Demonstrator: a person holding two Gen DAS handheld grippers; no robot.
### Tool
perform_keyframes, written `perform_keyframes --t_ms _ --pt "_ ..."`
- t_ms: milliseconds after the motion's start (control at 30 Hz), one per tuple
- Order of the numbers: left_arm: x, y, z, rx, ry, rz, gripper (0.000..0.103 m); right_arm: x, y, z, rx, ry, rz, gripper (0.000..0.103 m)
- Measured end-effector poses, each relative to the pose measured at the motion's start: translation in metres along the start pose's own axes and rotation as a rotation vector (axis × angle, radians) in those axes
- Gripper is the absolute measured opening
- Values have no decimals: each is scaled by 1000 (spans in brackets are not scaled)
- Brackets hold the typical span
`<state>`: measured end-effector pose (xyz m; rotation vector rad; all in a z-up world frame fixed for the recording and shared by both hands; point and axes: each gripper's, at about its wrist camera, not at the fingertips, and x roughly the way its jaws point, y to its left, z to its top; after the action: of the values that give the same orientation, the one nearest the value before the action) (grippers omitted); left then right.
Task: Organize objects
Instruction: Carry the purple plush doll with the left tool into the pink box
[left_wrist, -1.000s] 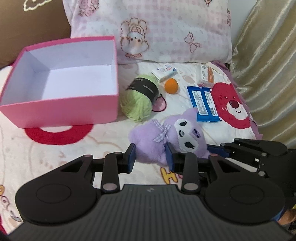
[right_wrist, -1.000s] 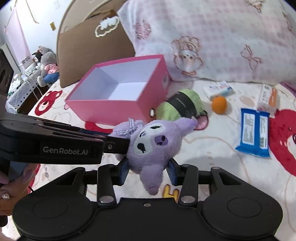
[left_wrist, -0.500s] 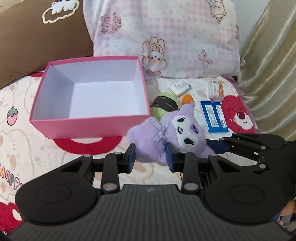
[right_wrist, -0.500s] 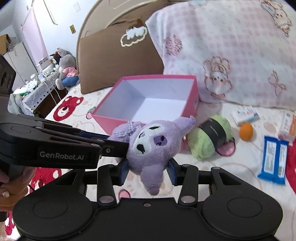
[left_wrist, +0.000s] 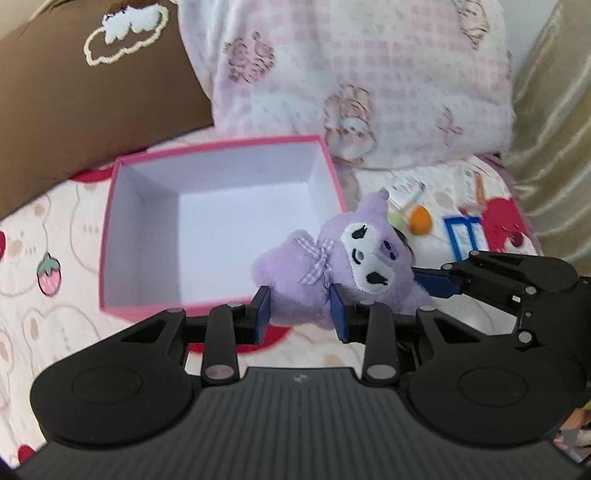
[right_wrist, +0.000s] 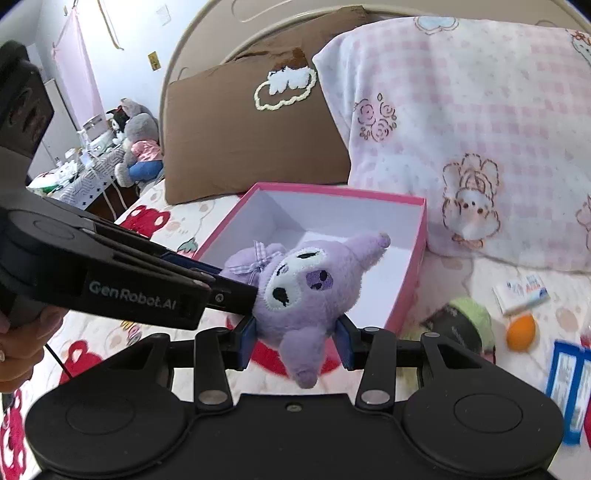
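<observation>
A purple plush toy (left_wrist: 343, 266) with a white face and a checked bow hangs in the air, held by both grippers. My left gripper (left_wrist: 301, 310) is shut on its body. My right gripper (right_wrist: 295, 343) is shut on its head, one ear hanging down toward the camera. In the left wrist view the right gripper's fingers (left_wrist: 432, 282) come in from the right. The open pink box (left_wrist: 221, 147) with a white inside sits on the bed just behind the plush. In the right wrist view the plush (right_wrist: 306, 291) hangs over the box's near rim (right_wrist: 406, 295).
Right of the box lie a green yarn ball (right_wrist: 465, 321), an orange ball (left_wrist: 419, 219), a blue packet (left_wrist: 465, 240) and a small white carton (left_wrist: 408, 190). A brown pillow (left_wrist: 74, 92) and a pink pillow (left_wrist: 369, 74) stand behind; a curtain (left_wrist: 554, 129) is at right.
Both grippers have lifted the plush off the bed and carried it left toward the pink box. The grips stay the same.
</observation>
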<state>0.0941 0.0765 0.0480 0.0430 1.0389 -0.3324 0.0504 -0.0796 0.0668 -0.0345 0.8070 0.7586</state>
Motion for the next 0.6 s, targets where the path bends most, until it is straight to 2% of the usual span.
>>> perform_keyframes --t_ms 133,267,367,600 --pt "21 17 16 -32 -17 19 32 30 -5 17 -5 3 -3 48" --pt "46 39 30 -97 -6 3 32 60 -13 31 6 35 7 48" --pt "71 52 45 -167 23 -10 32 84 -21 40 6 60 8 48" --pt "122 72 65 -214 67 -27 32 129 -47 59 70 142 -8 48"
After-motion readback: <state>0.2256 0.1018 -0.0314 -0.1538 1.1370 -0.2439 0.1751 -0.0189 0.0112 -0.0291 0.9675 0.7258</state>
